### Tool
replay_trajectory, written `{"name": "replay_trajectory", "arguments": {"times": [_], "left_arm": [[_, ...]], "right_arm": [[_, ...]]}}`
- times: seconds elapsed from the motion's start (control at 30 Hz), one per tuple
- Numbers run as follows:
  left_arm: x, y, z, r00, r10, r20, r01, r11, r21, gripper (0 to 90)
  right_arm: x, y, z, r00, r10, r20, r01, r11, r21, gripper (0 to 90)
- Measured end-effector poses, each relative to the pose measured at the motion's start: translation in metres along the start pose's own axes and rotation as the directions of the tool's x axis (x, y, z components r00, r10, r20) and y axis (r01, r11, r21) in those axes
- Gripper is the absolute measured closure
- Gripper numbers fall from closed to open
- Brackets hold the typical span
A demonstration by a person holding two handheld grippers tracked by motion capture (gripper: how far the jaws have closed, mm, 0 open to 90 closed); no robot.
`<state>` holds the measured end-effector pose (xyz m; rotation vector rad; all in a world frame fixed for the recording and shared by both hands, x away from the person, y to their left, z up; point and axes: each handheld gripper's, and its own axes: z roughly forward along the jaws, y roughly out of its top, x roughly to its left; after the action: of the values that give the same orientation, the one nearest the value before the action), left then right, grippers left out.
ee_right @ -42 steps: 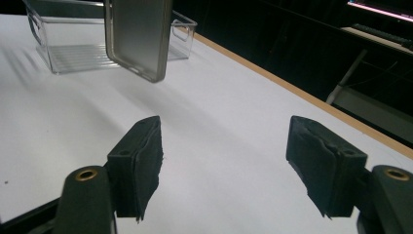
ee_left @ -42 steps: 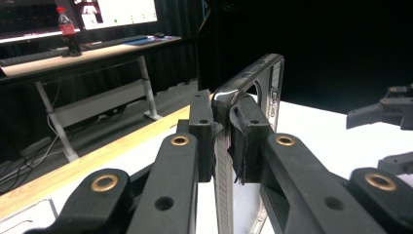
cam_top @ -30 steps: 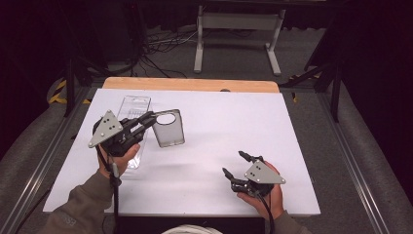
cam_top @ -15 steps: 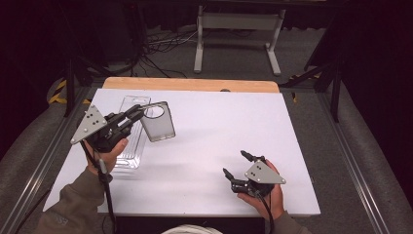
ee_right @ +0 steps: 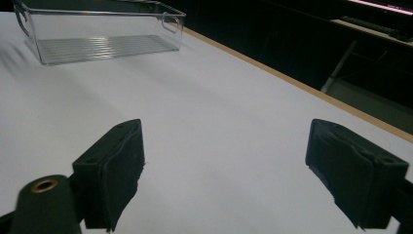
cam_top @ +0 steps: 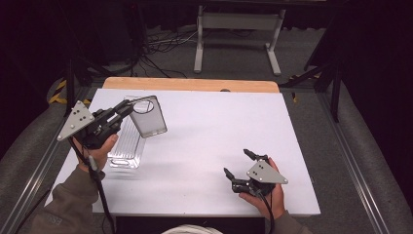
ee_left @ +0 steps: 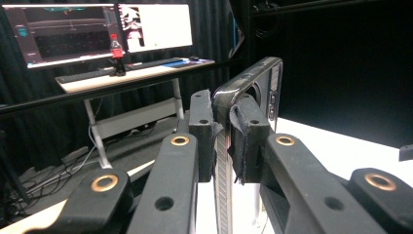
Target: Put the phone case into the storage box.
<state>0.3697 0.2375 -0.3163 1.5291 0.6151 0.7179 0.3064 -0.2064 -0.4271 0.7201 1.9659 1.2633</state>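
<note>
A clear phone case (cam_top: 149, 118) with a round camera opening hangs above the table, pinched at its near edge by my left gripper (cam_top: 127, 108). It sits over the far end of a clear ribbed bin (cam_top: 126, 146). In the left gripper view, both pads (ee_left: 246, 141) press on the case (ee_left: 255, 80), which stands upright and edge-on. My right gripper (cam_top: 238, 162) rests low near the table's front right, open, with bare white table between its pads (ee_right: 119, 170). The bin (ee_right: 97, 46) lies far off in the right gripper view.
The white table (cam_top: 219, 126) has a wooden strip (cam_top: 190, 85) along its far edge. A metal stand (cam_top: 238, 22) and cables lie on the floor beyond. A desk with monitors (ee_left: 97, 29) stands behind the case in the left gripper view.
My left gripper has carried the phone case leftward and slightly away, so it now hangs over the bin. The right gripper has stayed still.
</note>
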Motion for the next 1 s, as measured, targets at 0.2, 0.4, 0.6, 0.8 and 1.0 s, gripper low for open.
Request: {"name": "replay_trajectory", "arguments": {"times": [0.2,0.4,0.6,0.8,1.0], "left_arm": [[0.008,0.0,-0.004,0.9998,-0.01,-0.018,0.01,0.9999,-0.003,80.6],[0.015,0.0,-0.006,0.9994,-0.012,-0.032,0.012,0.9999,-0.005,80.6],[0.02,0.001,-0.01,0.9991,-0.004,-0.041,0.004,1.0,0.0,80.6],[0.025,0.0,-0.012,0.9986,-0.007,-0.053,0.008,1.0,0.003,80.7],[0.031,0.001,-0.018,0.9984,-0.006,-0.057,0.006,1.0,-0.003,80.7]], "right_arm": [[0.001,0.001,0.0,0.9998,-0.007,0.018,0.008,1.0,-0.008,11.2],[0.002,0.001,0.002,0.9993,-0.021,0.032,0.021,1.0,-0.004,11.3],[0.002,0.001,0.001,0.999,-0.024,0.039,0.024,1.0,-0.004,11.6],[0.001,0.001,0.001,0.9991,-0.02,0.038,0.02,1.0,0.001,11.8],[0.001,0.001,0.001,0.9989,-0.026,0.039,0.026,1.0,-0.001,11.8]]}}
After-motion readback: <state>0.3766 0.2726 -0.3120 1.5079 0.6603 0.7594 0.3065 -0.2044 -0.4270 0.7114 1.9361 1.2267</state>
